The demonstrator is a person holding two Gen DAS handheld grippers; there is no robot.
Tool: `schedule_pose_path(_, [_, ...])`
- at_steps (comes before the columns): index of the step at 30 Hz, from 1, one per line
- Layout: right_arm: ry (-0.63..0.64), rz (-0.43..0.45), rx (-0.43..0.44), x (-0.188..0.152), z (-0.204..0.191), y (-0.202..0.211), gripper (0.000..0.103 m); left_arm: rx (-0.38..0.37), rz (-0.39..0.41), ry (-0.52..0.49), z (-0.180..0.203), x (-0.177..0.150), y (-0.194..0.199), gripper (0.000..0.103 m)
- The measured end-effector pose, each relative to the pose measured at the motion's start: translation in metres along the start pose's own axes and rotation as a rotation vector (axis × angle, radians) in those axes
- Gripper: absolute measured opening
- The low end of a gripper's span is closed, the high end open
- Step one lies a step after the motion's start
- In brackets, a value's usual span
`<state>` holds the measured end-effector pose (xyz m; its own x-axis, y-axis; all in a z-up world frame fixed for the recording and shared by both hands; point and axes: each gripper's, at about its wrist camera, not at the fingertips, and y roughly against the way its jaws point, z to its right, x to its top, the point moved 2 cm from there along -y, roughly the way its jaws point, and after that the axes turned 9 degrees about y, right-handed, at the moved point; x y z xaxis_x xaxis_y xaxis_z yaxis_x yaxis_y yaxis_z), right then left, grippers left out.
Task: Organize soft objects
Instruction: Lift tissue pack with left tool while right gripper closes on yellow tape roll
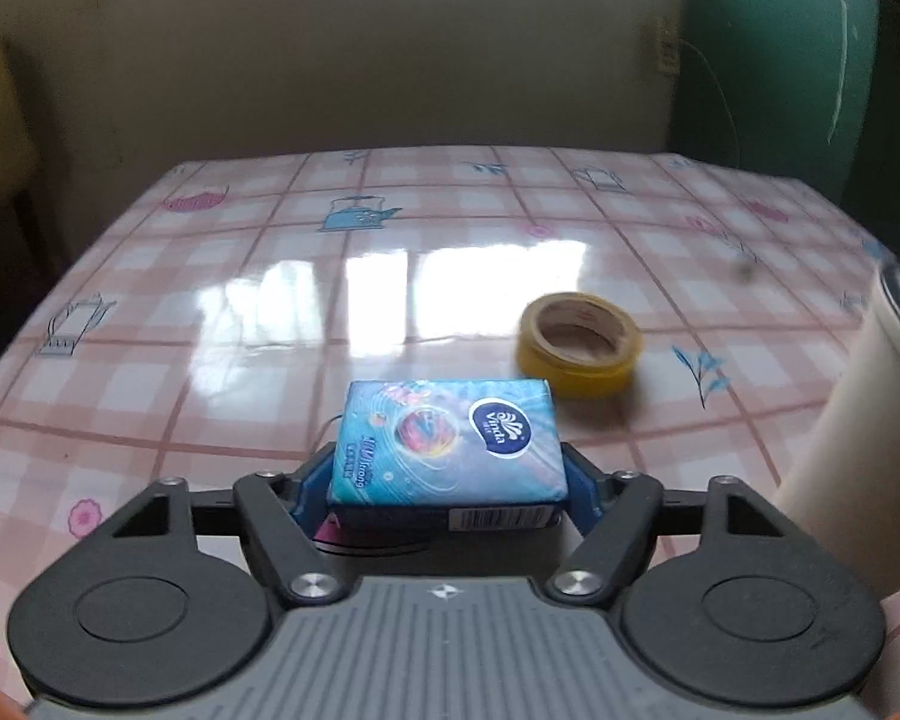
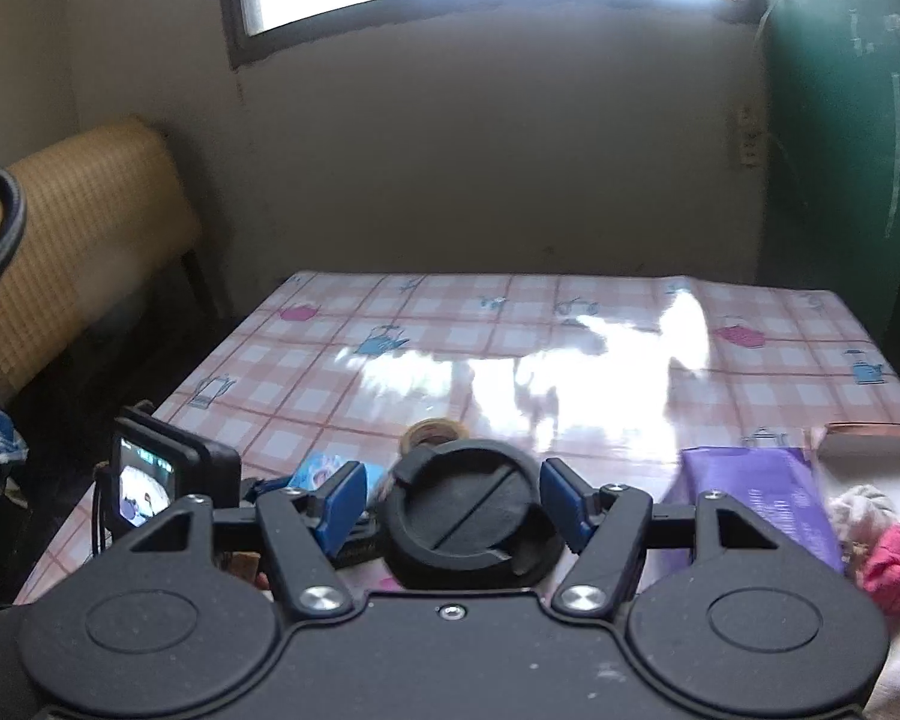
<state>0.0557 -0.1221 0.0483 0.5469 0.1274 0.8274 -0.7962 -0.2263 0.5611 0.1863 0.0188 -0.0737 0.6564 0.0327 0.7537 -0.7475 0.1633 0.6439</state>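
Left wrist view: the left gripper clasps a blue tissue pack by its sides, long axis pointing ahead over the table.

Right wrist view: the right gripper grips a black-lidded bottle (pack lies left).

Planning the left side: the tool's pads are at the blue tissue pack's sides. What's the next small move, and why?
Probably lift the left tool straight up a little. Its pads look pressed on the tissue pack, and the tape roll and bottle sit close on the right.
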Motion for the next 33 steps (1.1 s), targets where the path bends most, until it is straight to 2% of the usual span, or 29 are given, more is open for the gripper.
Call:
schedule_pose_path(4, [0.009, -0.027, 0.032, 0.022, -0.018, -0.024, 0.077, 0.018, 0.027, 0.019, -0.017, 0.003, 0.013, 0.075])
schedule_pose_path(7, [-0.044, -0.067, 0.044, 0.042, -0.03, -0.056, 0.078, 0.053, 0.047, 0.031, -0.03, 0.005, 0.028, 0.075])
schedule_pose_path(11, [-0.103, -0.195, 0.027, 0.051, -0.049, -0.121, 0.079, 0.106, 0.064, 0.017, -0.051, 0.004, 0.046, 0.075])
schedule_pose_path(16, [-0.172, -0.31, -0.108, 0.04, -0.046, -0.187, 0.079, 0.094, 0.051, 0.023, -0.076, -0.006, 0.052, 0.077])
schedule_pose_path(21, [-0.212, -0.358, -0.198, 0.028, -0.03, -0.214, 0.079, 0.095, 0.077, 0.006, -0.076, -0.012, 0.047, 0.091])
schedule_pose_path(23, [-0.2, -0.357, -0.216, 0.029, -0.031, -0.216, 0.081, 0.106, 0.074, 0.006, -0.072, -0.013, 0.041, 0.091])
schedule_pose_path(25, [-0.182, -0.379, -0.253, 0.03, -0.033, -0.219, 0.082, 0.099, 0.071, 0.011, -0.07, -0.013, 0.037, 0.085])
schedule_pose_path(26, [-0.187, -0.39, -0.271, 0.03, -0.032, -0.221, 0.085, 0.101, 0.065, 0.014, -0.071, -0.012, 0.035, 0.078])
schedule_pose_path(28, [-0.244, -0.408, -0.271, 0.025, -0.026, -0.226, 0.086, 0.099, 0.077, 0.028, -0.073, -0.011, 0.037, 0.076])
schedule_pose_path(29, [-0.275, -0.425, -0.252, 0.021, -0.025, -0.23, 0.092, 0.098, 0.079, 0.032, -0.073, -0.012, 0.038, 0.075])
schedule_pose_path(31, [-0.249, -0.402, -0.265, 0.02, -0.025, -0.231, 0.088, 0.109, 0.077, 0.03, -0.073, -0.013, 0.042, 0.075])
schedule_pose_path(33, [-0.233, -0.385, -0.295, 0.019, -0.025, -0.228, 0.071, 0.113, 0.082, 0.031, -0.073, -0.013, 0.044, 0.075])
